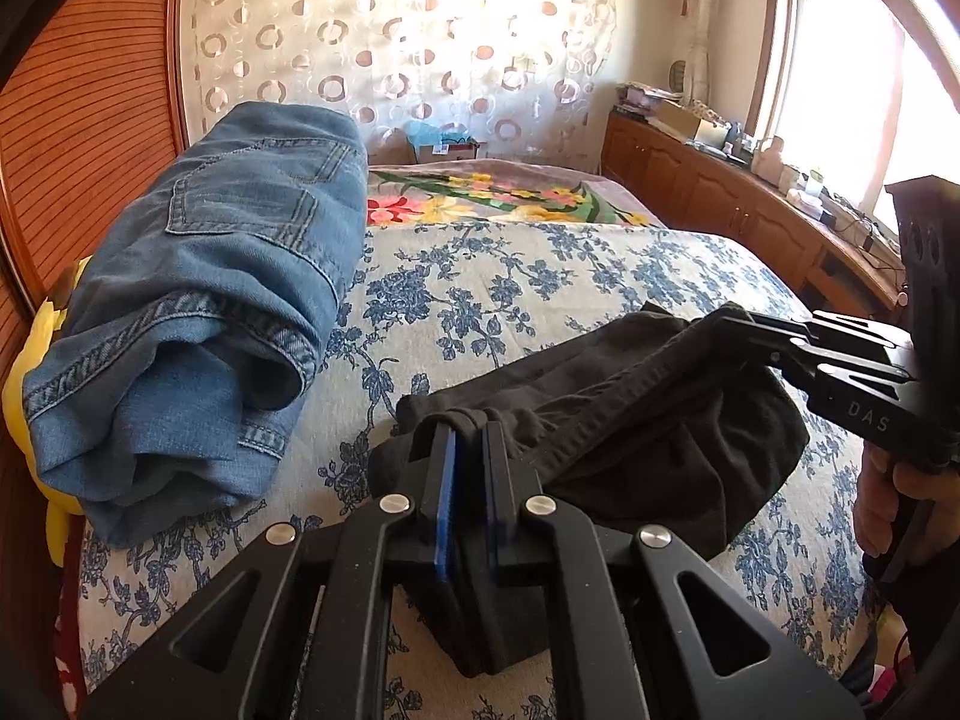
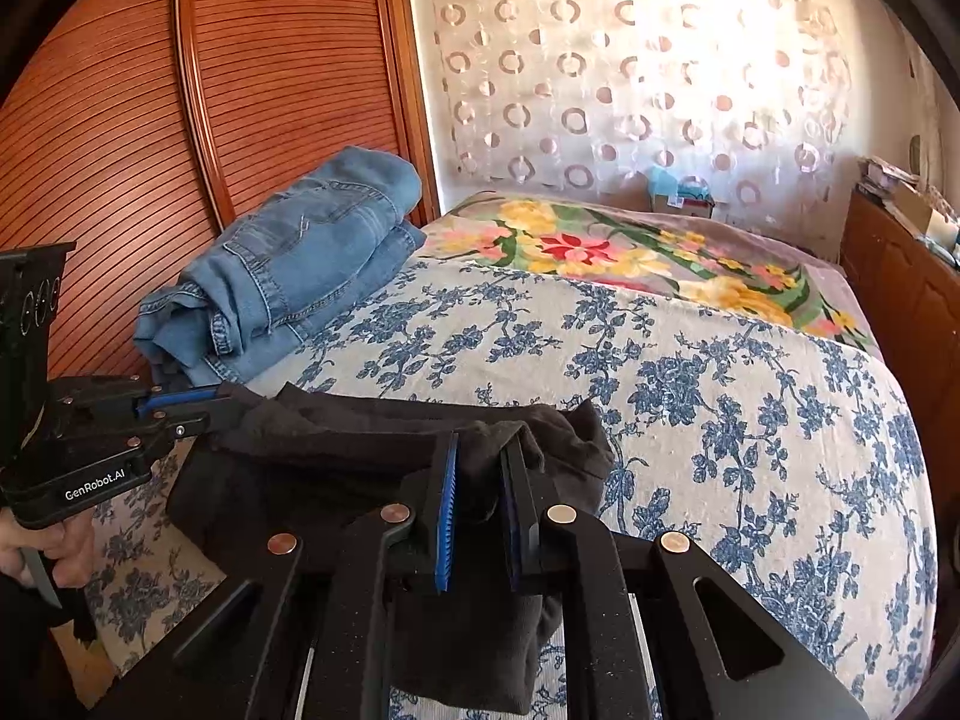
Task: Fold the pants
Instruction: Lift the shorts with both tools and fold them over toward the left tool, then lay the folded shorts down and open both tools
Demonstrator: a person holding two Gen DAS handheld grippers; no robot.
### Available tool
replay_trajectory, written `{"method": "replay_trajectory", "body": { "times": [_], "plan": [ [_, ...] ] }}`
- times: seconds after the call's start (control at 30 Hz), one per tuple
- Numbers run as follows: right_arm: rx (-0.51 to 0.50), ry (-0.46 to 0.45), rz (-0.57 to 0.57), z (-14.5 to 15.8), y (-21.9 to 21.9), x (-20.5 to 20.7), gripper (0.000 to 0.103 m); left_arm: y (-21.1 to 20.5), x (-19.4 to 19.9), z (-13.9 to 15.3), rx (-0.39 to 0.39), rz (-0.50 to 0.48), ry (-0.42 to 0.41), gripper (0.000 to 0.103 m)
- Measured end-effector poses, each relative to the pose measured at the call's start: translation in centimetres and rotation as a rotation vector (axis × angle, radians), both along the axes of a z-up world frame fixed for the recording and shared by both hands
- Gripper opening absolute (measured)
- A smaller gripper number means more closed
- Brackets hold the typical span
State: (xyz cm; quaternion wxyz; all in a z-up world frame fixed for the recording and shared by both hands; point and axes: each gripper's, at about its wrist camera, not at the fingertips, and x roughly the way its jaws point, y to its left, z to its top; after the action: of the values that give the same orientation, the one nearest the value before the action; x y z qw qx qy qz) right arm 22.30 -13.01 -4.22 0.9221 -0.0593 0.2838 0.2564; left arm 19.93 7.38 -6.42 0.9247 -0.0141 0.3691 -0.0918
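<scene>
Black pants [image 1: 654, 414] lie bunched on the blue-flowered bedspread [image 1: 540, 276], held at two points. My left gripper [image 1: 467, 426] is shut on one edge of the black pants, seen close in the left wrist view. My right gripper [image 2: 483, 450] is shut on a thick fold of the black pants [image 2: 372, 450], its blue pads [image 2: 447, 516] pressed on the cloth. The right gripper also shows in the left wrist view [image 1: 729, 324] at the right. The left gripper also shows in the right wrist view [image 2: 225, 405] at the left.
Folded blue jeans [image 1: 198, 300] sit at the bed's left side against a wooden slatted wardrobe [image 2: 120, 138]. A flowered blanket [image 2: 630, 252] covers the far end. A wooden cabinet [image 1: 738, 198] with clutter runs along the right, under a window.
</scene>
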Motion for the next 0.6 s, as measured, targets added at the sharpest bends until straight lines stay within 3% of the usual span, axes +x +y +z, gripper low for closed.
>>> {"method": "replay_trajectory", "body": {
  "times": [0.17, 0.23, 0.37, 0.5, 0.6],
  "plan": [
    [0.01, -0.011, -0.001, 0.2, -0.3, -0.4, 0.015, 0.1, 0.0, 0.3, -0.013, 0.003, -0.005, 0.008],
    [0.006, -0.03, -0.004, 0.6, -0.5, -0.9, 0.02, 0.2, -0.1, 0.4, -0.019, 0.005, 0.001, 0.015],
    [0.001, -0.078, -0.006, 1.3, -1.1, -2.1, 0.044, 0.2, -0.5, 0.8, -0.021, -0.001, -0.014, 0.028],
    [0.002, -0.082, -0.006, 1.3, -2.0, -2.8, 0.045, 0.2, -1.5, 1.2, -0.04, -0.022, -0.03, 0.046],
    [-0.011, -0.071, 0.008, 0.7, -2.6, -3.3, 0.045, 0.0, -2.4, 1.1, -0.04, -0.038, -0.033, 0.046]
  ]
}}
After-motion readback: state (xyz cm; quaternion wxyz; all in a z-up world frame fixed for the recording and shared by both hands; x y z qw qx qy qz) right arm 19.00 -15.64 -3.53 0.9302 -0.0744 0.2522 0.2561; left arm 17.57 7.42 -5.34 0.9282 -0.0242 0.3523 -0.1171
